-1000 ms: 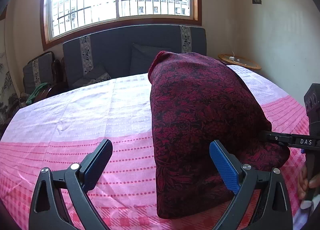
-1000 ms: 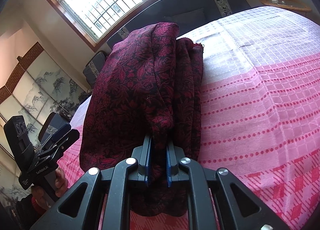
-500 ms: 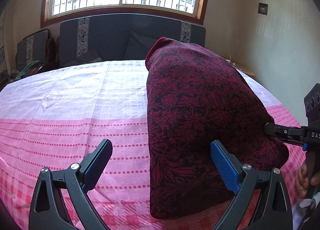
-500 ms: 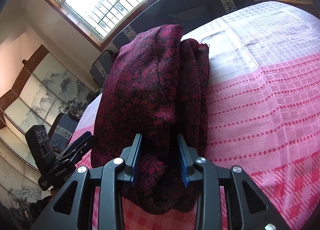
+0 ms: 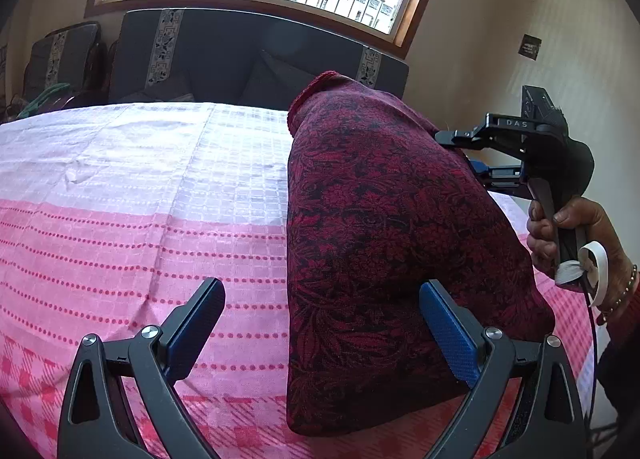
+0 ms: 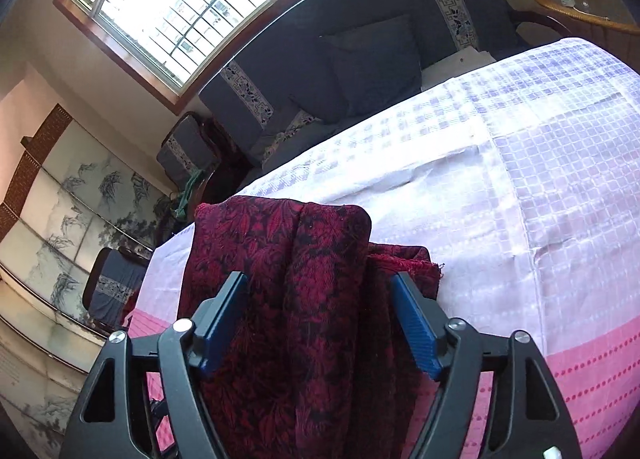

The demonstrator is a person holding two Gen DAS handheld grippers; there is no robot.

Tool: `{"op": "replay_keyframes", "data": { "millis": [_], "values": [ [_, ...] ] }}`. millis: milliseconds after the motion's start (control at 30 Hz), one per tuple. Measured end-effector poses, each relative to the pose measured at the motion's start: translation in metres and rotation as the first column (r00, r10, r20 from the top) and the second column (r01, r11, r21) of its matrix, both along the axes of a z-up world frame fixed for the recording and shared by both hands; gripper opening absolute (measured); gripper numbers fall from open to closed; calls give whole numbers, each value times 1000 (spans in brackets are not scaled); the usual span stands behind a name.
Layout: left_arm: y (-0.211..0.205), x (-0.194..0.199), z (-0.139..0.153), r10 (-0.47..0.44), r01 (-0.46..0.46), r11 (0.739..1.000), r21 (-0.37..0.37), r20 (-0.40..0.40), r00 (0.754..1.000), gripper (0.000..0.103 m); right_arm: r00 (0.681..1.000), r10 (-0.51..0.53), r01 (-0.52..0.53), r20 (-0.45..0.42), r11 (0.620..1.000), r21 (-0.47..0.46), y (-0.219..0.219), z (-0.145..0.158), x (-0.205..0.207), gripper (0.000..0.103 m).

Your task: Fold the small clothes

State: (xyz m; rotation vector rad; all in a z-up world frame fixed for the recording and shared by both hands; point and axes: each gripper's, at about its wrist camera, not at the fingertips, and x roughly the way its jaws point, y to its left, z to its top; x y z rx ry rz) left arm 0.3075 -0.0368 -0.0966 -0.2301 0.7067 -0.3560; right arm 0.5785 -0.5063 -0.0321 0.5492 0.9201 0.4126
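- We see the tablecloth point(image 5: 140, 219), pink and white woven checks, lying flat under everything.
- We judge the dark red floral cloth point(image 5: 384, 243) on it soft, light and limp; its hemmed corners are where we would take hold.
- Our left gripper point(image 5: 320, 331) gapes wide, empty.
- Our right gripper point(image 6: 320, 323) stands parted, straddling the fold unpressed.

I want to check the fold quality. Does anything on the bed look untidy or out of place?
Mostly tidy. The dark red patterned garment is folded, but one layer sticks out past the top fold on the right side, with a frayed thread at its corner. The pink cloth under it has a small wrinkle.
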Motion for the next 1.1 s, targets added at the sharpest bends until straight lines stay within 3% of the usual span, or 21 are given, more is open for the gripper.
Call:
{"op": "replay_keyframes", "data": {
  "millis": [33, 133, 200, 367, 467, 567, 633, 833, 1000, 1100],
  "values": [
    [3, 1, -1, 5, -5, 1000, -15, -8, 1000, 97, 1000, 15, -15, -12, 1000, -19, 5, -2, 5, 18],
    [12, 1, -4, 18, -19, 998, -64, -21, 1000, 97, 997, 21, -15, 75, 996, -92, 13, 9, -7, 17],
    [13, -1, -3, 6, -7, 997, -81, -17, 1000, 97, 992, -17, 24, 124, 998, -59, 0, 14, -19, 16],
    [5, -3, 0, -22, 22, 999, -49, -5, 1000, 97, 997, -29, 31, 73, 999, -17, -19, -17, -11, 16],
    [6, 0, -1, -22, 22, 998, -56, -13, 1000, 97, 995, -57, 53, 81, 997, 61, -27, -28, -17, 16],
    [9, 6, -4, -27, 24, 997, -74, -41, 999, 97, 994, -65, 59, 91, 995, 75, -27, -33, -23, 17],
    [10, 7, -5, -29, 25, 996, -83, -49, 998, 97, 996, -59, 56, 62, 997, 47, -24, -45, -18, 18],
    [12, 10, -7, -26, 21, 996, -86, -60, 998, 97, 996, -68, 63, 50, 994, 90, -25, -49, -19, 26],
    [12, 12, -9, -16, 10, 996, -90, -71, 997, 97, 992, -94, 85, 79, 990, 110, -35, -31, -40, 41],
    [15, 11, -10, -9, 2, 995, -97, -73, 997, 97, 990, -90, 83, 105, 994, 70, -38, -15, -73, 43]
  ]
}}
